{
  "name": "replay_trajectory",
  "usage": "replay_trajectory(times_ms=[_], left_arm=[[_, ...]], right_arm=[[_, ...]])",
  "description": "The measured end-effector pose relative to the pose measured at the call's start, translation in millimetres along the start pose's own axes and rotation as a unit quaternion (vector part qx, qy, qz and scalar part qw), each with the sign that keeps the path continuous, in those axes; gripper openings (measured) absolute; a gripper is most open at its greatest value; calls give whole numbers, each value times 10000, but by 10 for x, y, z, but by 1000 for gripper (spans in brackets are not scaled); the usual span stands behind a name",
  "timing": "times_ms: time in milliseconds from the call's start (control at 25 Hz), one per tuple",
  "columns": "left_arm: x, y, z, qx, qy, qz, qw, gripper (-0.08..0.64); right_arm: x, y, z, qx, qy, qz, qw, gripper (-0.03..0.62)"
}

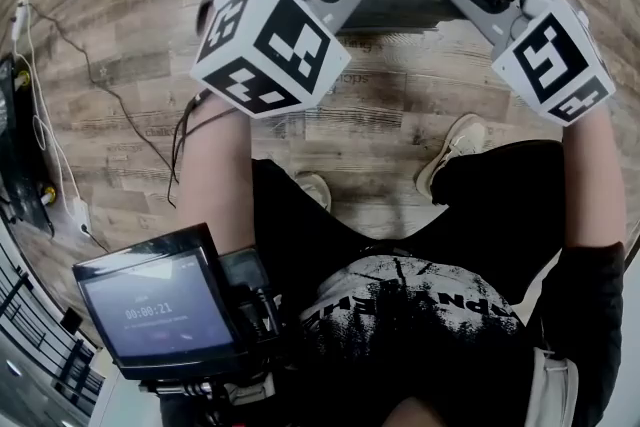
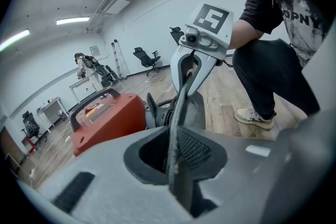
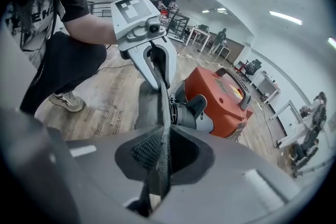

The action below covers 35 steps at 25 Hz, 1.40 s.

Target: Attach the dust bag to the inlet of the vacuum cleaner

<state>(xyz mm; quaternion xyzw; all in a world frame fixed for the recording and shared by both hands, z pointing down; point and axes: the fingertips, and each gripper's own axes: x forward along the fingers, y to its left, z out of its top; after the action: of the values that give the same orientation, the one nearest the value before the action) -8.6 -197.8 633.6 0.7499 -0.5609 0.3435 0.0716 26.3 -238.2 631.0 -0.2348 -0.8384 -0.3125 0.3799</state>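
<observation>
I hold a grey dust bag (image 1: 400, 7) stretched between both grippers over the wooden floor. In the left gripper view its thin edge (image 2: 180, 107) runs from my left gripper (image 2: 176, 165) up to the right gripper (image 2: 189, 80). The right gripper view shows the same edge (image 3: 163, 107) running from my right gripper (image 3: 160, 165) to the left gripper (image 3: 157, 75). Each pair of jaws is closed on the bag's edge. Just behind the bag, the red vacuum cleaner (image 2: 107, 118) (image 3: 218, 94) lies on the floor with its black inlet (image 3: 185, 113) facing the bag.
A person's shoes (image 1: 455, 147) stand on the floor below the bag. A small screen (image 1: 150, 310) hangs at the person's chest. Cables (image 1: 45, 125) trail along the left. Office chairs (image 2: 147, 57), tables (image 3: 199, 34) and other people are far off in the room.
</observation>
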Motion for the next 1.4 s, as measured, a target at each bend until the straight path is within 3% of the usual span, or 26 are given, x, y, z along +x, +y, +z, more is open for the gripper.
replay_trajectory(times_ms=[200, 560, 840, 1400], left_arm=[[49, -14, -16, -88, -18, -130, 9999, 64], [-65, 35, 75, 105, -76, 54, 9999, 52], [16, 8, -2, -111, -6, -68, 9999, 60], [-70, 58, 82, -28, -130, 39, 9999, 49]], right_arm=[[20, -7, -38, 165, 2, 44, 9999, 32], [-52, -6, 37, -100, -71, 58, 9999, 31], [39, -37, -30, 25, 63, -49, 10000, 31], [-20, -60, 29, -156, -28, -101, 9998, 31]])
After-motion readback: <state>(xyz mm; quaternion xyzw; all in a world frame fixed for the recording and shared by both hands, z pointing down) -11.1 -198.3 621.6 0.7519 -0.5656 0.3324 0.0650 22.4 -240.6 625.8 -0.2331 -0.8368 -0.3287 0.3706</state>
